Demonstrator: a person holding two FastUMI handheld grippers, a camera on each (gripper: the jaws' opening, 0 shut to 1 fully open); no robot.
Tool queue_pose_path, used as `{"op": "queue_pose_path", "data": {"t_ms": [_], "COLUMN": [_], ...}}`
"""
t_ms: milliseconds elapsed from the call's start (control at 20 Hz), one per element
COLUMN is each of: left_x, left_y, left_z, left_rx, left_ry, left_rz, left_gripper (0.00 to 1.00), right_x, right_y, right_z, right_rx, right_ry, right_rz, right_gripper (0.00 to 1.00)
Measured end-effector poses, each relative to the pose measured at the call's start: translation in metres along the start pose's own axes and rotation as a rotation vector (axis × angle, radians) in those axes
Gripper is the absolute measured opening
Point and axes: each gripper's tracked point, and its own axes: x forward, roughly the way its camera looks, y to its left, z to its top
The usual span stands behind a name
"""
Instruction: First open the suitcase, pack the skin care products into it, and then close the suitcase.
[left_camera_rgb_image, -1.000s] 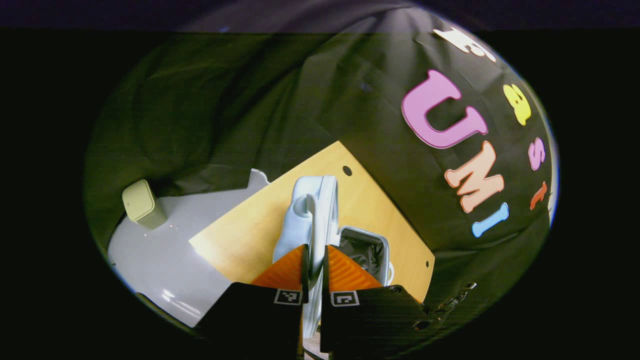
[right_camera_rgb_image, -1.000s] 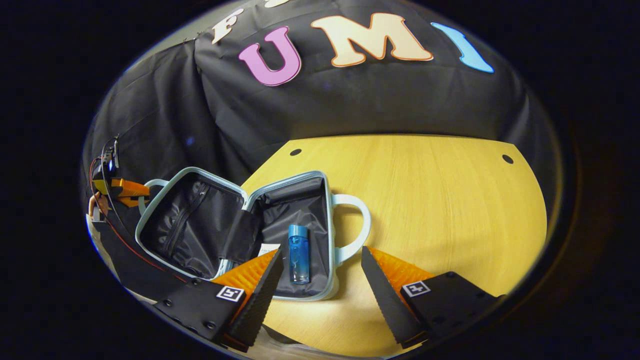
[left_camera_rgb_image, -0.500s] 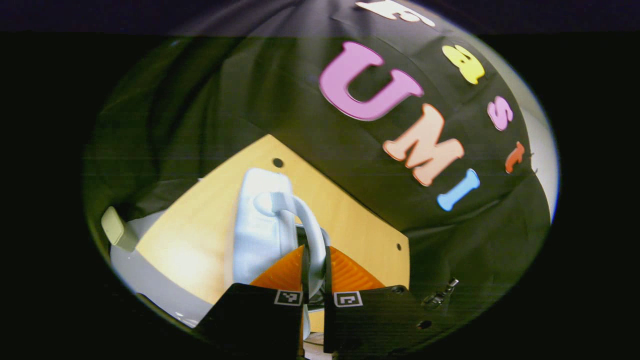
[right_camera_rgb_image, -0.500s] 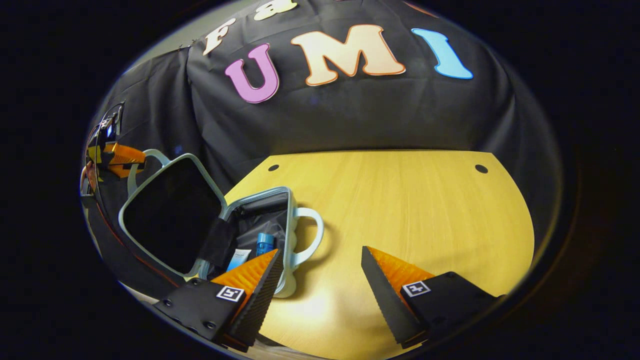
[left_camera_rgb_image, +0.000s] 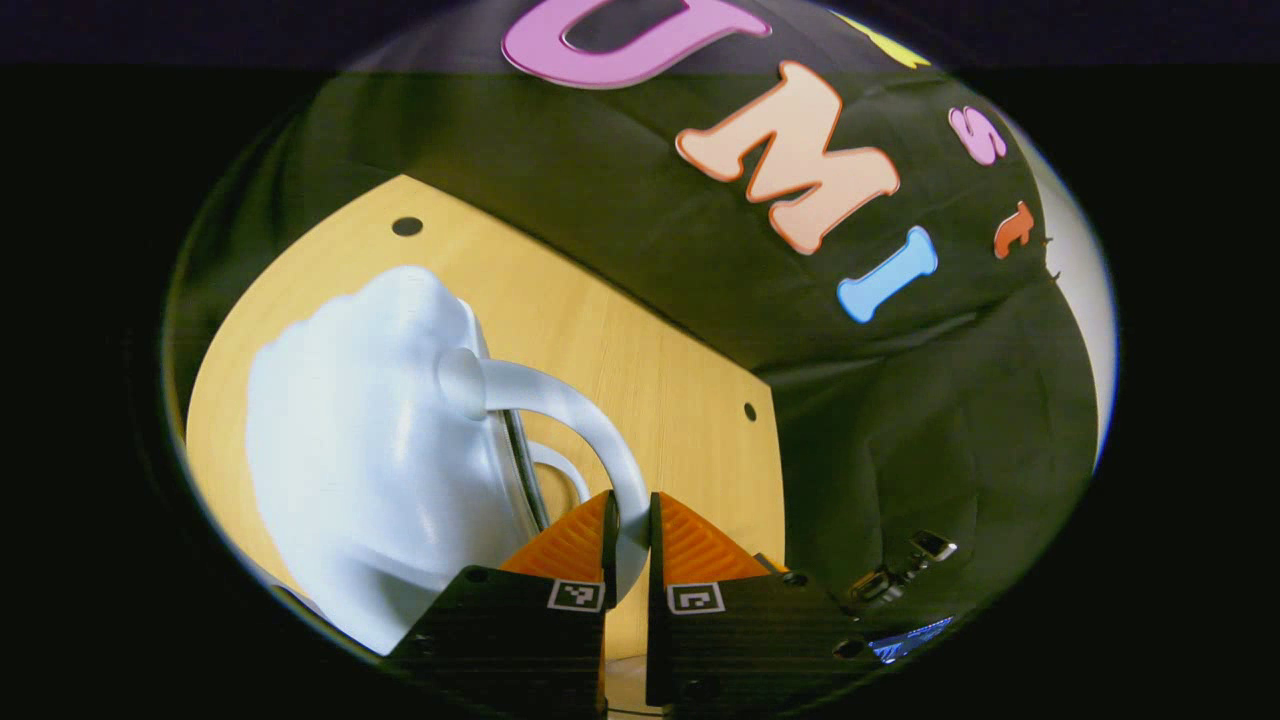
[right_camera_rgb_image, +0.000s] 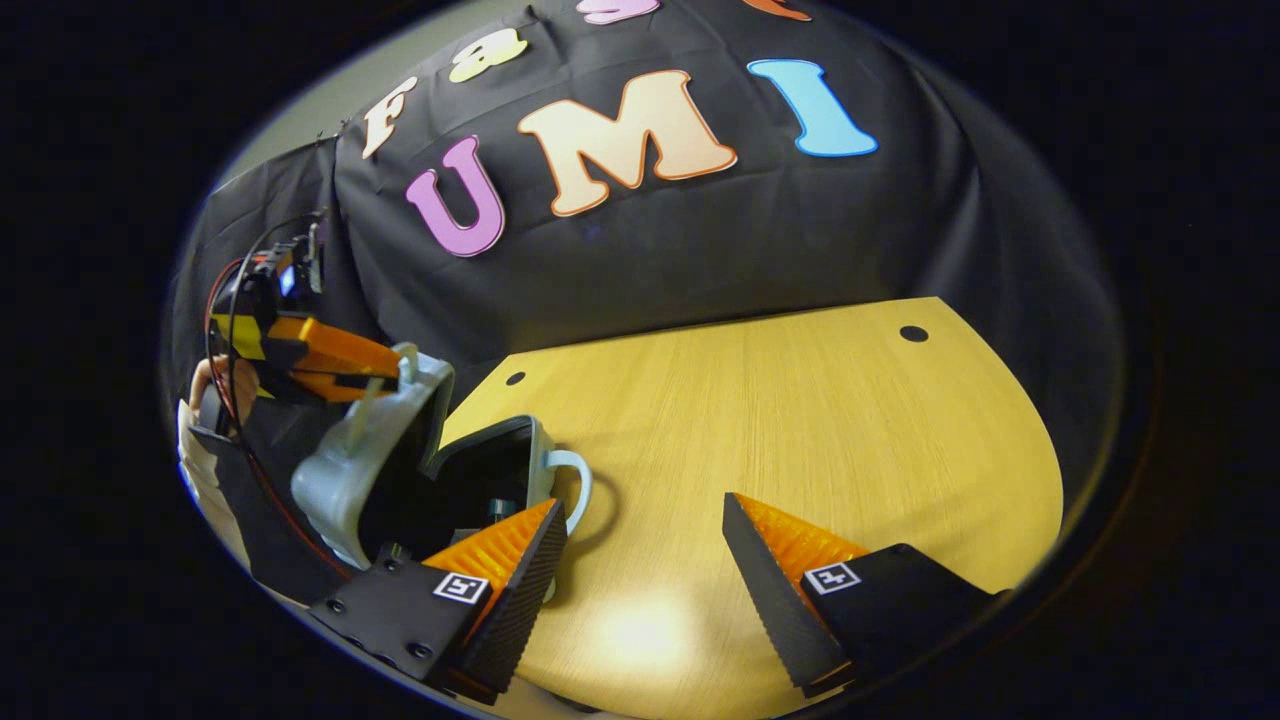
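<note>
In the left gripper view we see our left gripper (left_camera_rgb_image: 628, 525) with its fingers pressed together on the pale handle (left_camera_rgb_image: 570, 405) of the suitcase lid (left_camera_rgb_image: 370, 450). The lid's rounded shell lies left of that handle, above the wooden worktop (left_camera_rgb_image: 610, 340).

In the right gripper view our right gripper (right_camera_rgb_image: 645, 545) hangs over the worktop (right_camera_rgb_image: 780, 420) with its fingers spread wide and holding nothing. The suitcase (right_camera_rgb_image: 500, 470) sits at the worktop's left edge, its lid (right_camera_rgb_image: 350, 470) tilted partway over the base, and the left gripper (right_camera_rgb_image: 385, 368) grips the lid's handle at the top.
</note>
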Motion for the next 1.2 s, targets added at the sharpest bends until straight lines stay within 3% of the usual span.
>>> {"op": "queue_pose_path", "data": {"t_ms": [450,750,950,1050,1100,1200], "left_x": [0.102,0.110,0.093,0.088,0.086,0.076], "left_y": [0.025,0.042,0.040,0.030,0.025,0.021], "left_z": [-0.052,-0.062,-0.063,-0.066,-0.069,-0.076], "left_rx": [-0.026,0.015,0.074,0.101,0.116,0.156], "left_ry": [0.198,0.227,0.196,0.170,0.162,0.151], "left_rz": [0.197,0.329,0.385,0.399,0.407,0.442], "left_gripper": [0.09,0.12,0.34,0.55,0.77,0.81], "right_x": [-0.008,-0.024,-0.031,-0.035,-0.036,-0.040], "right_y": [-0.045,-0.081,-0.097,-0.102,-0.104,-0.107], "right_z": [0.019,0.029,0.033,0.034,0.034,0.035], "right_rx": [0.026,0.048,0.046,0.040,0.036,0.031], "right_ry": [-0.028,-0.068,-0.087,-0.096,-0.100,-0.108], "right_rz": [-0.015,-0.044,-0.043,-0.038,-0.037,-0.034], "right_gripper": [0.98,0.98,0.98,0.98,0.98,0.98]}}
